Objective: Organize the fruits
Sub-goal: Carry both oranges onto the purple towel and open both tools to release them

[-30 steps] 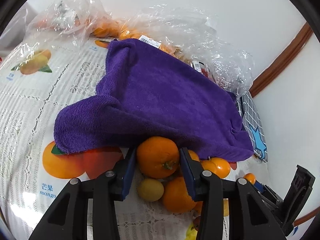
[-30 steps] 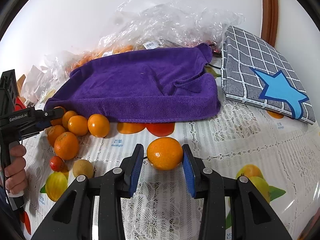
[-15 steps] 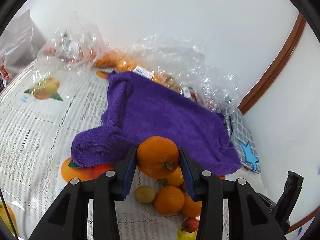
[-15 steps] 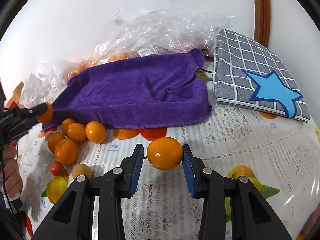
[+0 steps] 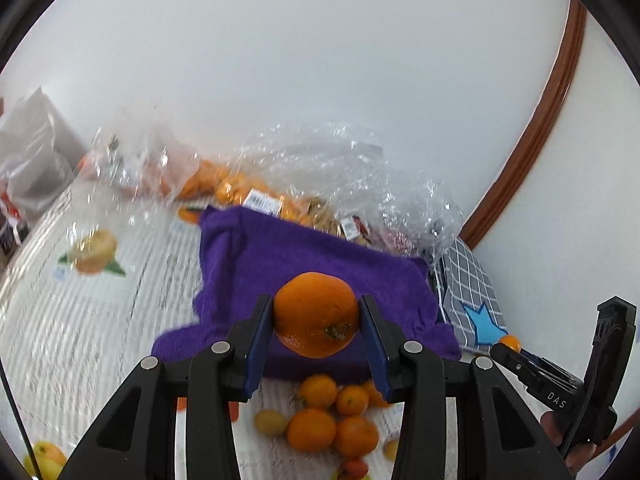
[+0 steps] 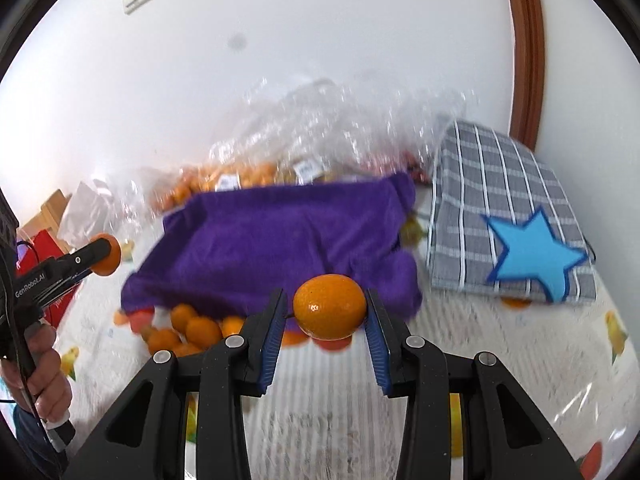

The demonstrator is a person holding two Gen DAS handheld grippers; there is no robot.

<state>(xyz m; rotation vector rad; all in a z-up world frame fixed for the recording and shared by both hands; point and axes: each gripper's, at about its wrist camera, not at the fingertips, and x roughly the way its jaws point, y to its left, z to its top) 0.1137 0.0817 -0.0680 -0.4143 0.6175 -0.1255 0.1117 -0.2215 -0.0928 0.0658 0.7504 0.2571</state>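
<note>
Black fingers [image 5: 256,344], blue pads [image 6: 274,340]

Lighting: bright, even, diffuse; source not visible. Shadows: soft, faint. Glare: white glints on the clear plastic bags [image 5: 340,168]; a small highlight on the orange [image 6: 329,307] nearest the right wrist lens. Blur: motion smear across the tablecloth [image 5: 80,320] and purple towel [image 6: 280,248]; near fruit and black clamp arms stay sharp. Distortion: strong fisheye bowing; dark circular vignette at every corner.
</note>
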